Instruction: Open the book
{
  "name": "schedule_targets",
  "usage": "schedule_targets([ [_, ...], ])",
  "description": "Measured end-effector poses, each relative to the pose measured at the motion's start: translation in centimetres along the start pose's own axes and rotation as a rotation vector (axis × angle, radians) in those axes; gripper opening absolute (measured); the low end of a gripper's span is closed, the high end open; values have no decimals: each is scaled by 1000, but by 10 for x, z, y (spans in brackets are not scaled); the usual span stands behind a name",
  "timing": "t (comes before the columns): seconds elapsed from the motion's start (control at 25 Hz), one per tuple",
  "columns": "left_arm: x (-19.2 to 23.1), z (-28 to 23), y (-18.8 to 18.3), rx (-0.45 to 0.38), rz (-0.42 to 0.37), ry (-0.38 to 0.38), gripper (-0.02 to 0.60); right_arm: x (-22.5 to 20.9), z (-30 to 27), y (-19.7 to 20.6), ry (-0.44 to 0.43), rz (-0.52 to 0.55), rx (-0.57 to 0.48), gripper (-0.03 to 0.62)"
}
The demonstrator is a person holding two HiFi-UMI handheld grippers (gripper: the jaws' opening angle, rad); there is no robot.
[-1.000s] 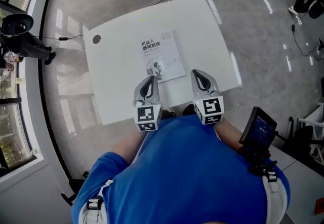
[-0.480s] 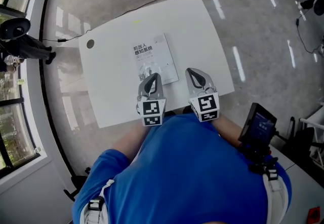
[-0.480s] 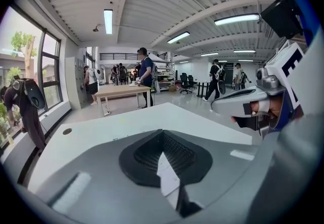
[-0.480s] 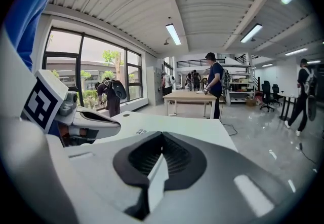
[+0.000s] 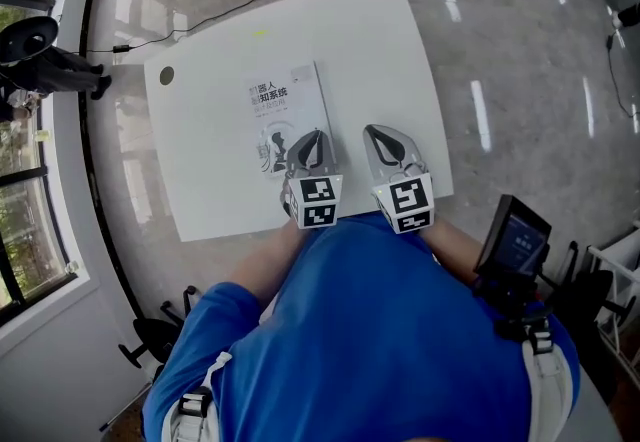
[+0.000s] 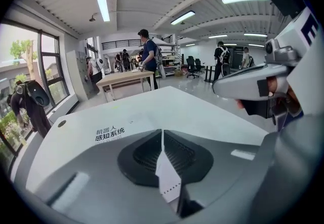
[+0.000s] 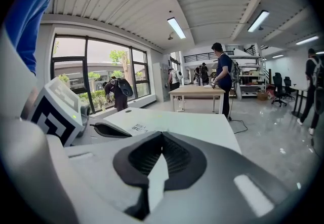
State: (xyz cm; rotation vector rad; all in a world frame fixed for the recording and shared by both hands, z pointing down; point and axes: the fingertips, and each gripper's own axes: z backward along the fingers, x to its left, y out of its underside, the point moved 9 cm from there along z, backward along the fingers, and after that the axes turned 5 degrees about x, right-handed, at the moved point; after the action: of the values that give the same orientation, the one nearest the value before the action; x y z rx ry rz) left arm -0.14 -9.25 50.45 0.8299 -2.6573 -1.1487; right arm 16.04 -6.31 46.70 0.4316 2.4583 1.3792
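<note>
A closed white book [image 5: 280, 115] with dark printed characters on its cover lies flat on the white table [image 5: 380, 60], left of the middle. My left gripper [image 5: 311, 142] is shut and empty, its tips over the book's near right corner; whether they touch it I cannot tell. In the left gripper view the cover's print [image 6: 109, 132] shows just past the shut tips [image 6: 162, 132]. My right gripper [image 5: 386, 141] is shut and empty too, over bare table to the right of the book. From the right gripper view [image 7: 162, 134] the book [image 7: 138, 127] and left gripper [image 7: 109, 129] lie to the left.
A round cable hole [image 5: 166, 75] sits in the table's far left corner. A dark screen device [image 5: 513, 240] stands at the person's right. Cables run over the floor behind the table. Windows line the left wall; people and desks stand far off.
Both grippers have moved forward and down over the table. The left one now reaches the book's near right corner. Both stayed shut.
</note>
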Motion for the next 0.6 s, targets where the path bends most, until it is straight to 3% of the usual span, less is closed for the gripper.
schedule_targets([
  [0.08,-8,-19,-1,56,3,-12,70,-16,-8,4,-24,-4,7,3],
  [0.24,-18,-58,-1,160,12,-45,113,-48,-28,14,-61,-15,16,3],
  [0.6,-23,-50,15,280,-40,-83,220,-38,-26,12,-100,-23,25,3],
])
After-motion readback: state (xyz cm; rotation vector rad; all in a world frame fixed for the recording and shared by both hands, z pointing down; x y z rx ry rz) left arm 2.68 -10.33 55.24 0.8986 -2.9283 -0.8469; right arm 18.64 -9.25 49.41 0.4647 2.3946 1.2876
